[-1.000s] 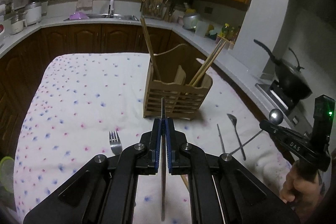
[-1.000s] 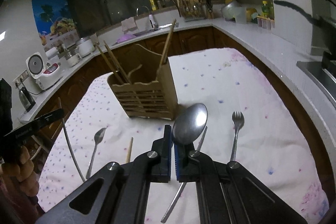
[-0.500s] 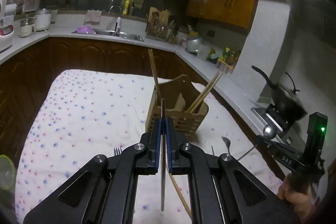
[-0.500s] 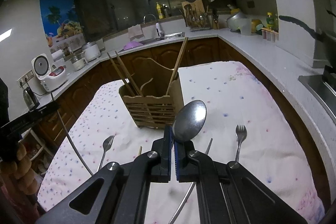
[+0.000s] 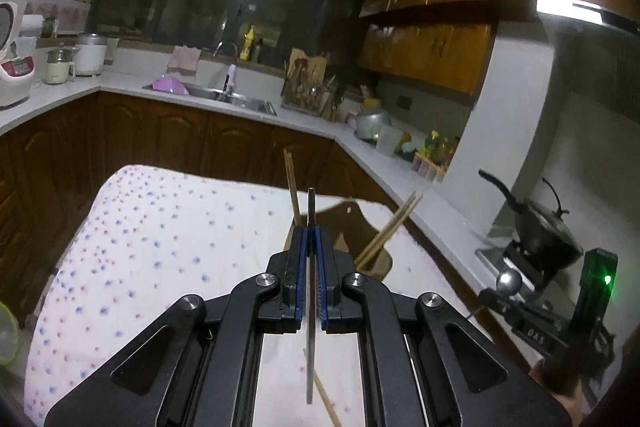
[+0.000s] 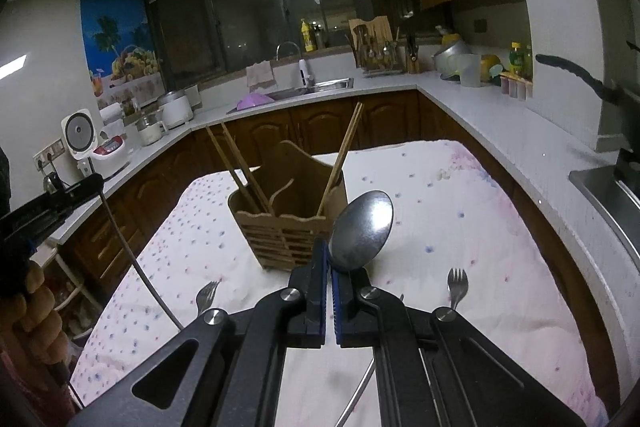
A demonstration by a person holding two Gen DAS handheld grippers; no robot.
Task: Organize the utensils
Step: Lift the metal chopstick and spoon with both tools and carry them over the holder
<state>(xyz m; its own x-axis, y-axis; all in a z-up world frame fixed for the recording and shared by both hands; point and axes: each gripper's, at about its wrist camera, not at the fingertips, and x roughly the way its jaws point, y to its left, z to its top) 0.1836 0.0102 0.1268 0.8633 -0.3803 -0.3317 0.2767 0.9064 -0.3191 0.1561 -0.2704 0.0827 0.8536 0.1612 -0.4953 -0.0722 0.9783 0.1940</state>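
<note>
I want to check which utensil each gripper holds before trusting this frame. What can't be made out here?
- Left gripper: its thin metal utensil shows edge-on; the working end can't be identified.
- Wooden holder: its inside is hidden by its own walls; in the left view the gripper covers most of it.
- Spoon handle: hidden under the right gripper.

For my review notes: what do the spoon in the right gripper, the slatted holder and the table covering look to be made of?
Spoon: polished metal, probably stainless steel; its bowl mirrors the ceiling light.
Slatted holder: pale, unvarnished-looking wood or bamboo; matte tan slats with a scalloped cut edge.
Table covering: soft fabric, white with small printed blue and pink dots; it wrinkles and drapes over the edges. The fibre cannot be told.
</note>
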